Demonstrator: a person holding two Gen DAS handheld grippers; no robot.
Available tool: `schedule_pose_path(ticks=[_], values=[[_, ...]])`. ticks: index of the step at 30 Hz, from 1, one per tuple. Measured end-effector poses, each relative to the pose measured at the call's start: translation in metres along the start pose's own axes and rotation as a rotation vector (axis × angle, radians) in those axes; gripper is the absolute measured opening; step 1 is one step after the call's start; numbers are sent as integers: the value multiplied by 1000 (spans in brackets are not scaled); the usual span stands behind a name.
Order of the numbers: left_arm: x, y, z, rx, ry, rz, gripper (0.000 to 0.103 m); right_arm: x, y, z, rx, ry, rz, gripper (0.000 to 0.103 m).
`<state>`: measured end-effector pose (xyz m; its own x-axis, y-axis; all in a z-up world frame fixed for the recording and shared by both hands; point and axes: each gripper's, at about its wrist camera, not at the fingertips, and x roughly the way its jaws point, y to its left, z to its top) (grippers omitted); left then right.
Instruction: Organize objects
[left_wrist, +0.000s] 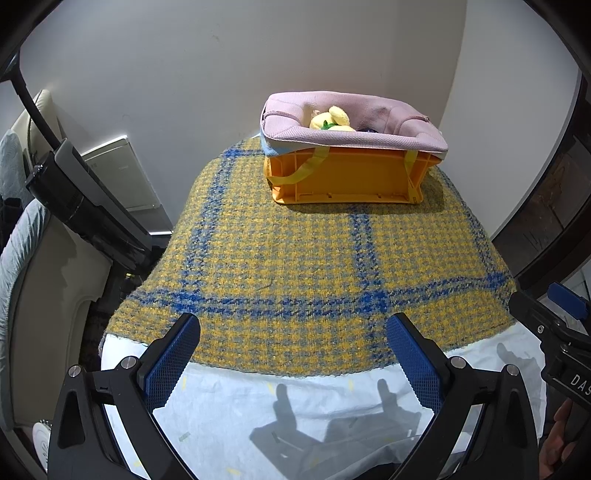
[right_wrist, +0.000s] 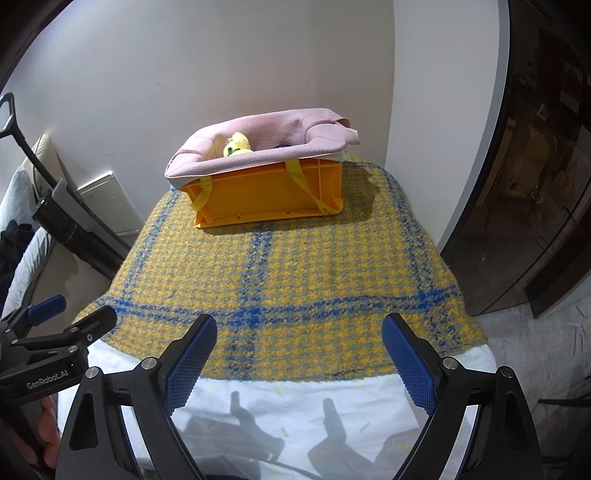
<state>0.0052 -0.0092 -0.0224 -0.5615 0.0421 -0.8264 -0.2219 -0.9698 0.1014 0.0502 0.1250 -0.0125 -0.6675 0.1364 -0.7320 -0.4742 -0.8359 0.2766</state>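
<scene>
Woven plaid cloth (left_wrist: 295, 251), rectangular orange plastic crate (left_wrist: 347, 177) — both tools (left_wrist: 293, 332) (right_wrist: 299, 332) spread, empty.

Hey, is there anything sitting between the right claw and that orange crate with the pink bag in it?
Nothing visible. The right claw is open over the table's near edge, and only bare yellow and blue checked cloth lies between it and the orange crate holding the pink bag at the far end.
</scene>
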Motion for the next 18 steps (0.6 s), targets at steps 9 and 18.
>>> schedule_pose_path(ticks=[9,18], values=[[0,-1,-1,-5,3,1,103,1,-1,-1,4,2,5,91],[1,-2,-2,-7,11,-1,103,1,-2,-2,9,2,8,91]])
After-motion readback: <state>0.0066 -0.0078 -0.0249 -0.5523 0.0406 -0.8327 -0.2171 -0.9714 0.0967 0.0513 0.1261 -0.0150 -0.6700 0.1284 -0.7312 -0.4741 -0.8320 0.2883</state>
